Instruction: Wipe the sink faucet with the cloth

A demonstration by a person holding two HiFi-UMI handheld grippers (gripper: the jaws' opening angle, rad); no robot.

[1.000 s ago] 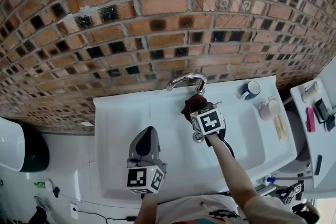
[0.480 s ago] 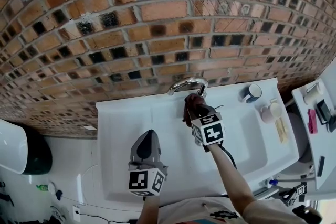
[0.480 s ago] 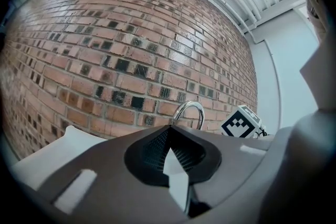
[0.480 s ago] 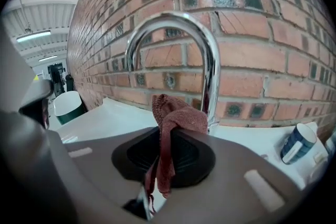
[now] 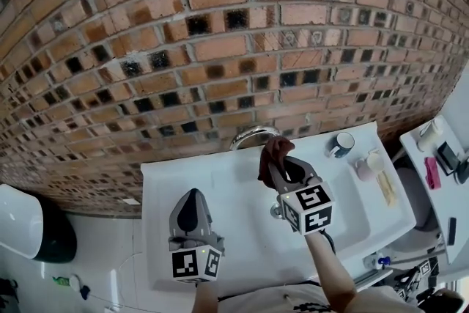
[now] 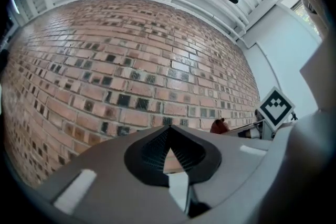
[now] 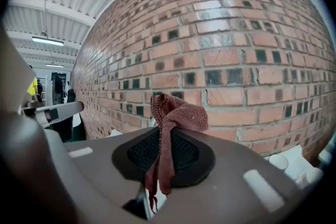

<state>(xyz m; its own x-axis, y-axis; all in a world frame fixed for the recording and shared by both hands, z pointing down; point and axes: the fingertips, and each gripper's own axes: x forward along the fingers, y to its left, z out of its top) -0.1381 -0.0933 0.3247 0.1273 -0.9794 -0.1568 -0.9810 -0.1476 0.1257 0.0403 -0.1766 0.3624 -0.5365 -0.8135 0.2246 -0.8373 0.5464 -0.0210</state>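
Observation:
The chrome faucet [image 5: 251, 134] arcs over the back of the white sink [image 5: 220, 179]. A dark red cloth [image 5: 274, 153] sits against the faucet's right end and hides the spout tip. My right gripper [image 5: 283, 166] is shut on the cloth, which bunches above the jaws in the right gripper view as cloth [image 7: 176, 113] in right gripper [image 7: 164, 132]. My left gripper [image 5: 190, 199] hovers over the sink's front left, shut and holding nothing, well away from the faucet. In the left gripper view, the left gripper [image 6: 167, 134] faces the wall, with the cloth [image 6: 219, 125] at its right.
A brick wall [image 5: 220, 48] rises right behind the sink. A dark mug [image 5: 341, 144] and a pale cup [image 5: 364, 167] stand on the sink's right ledge. A side shelf [image 5: 440, 150] holds small items at far right. A dark bin [image 5: 40, 234] stands at lower left.
My right gripper has carried the cloth up against the faucet's spout end and dropped its marker cube lower. The left gripper has hardly moved. The head view has tilted up.

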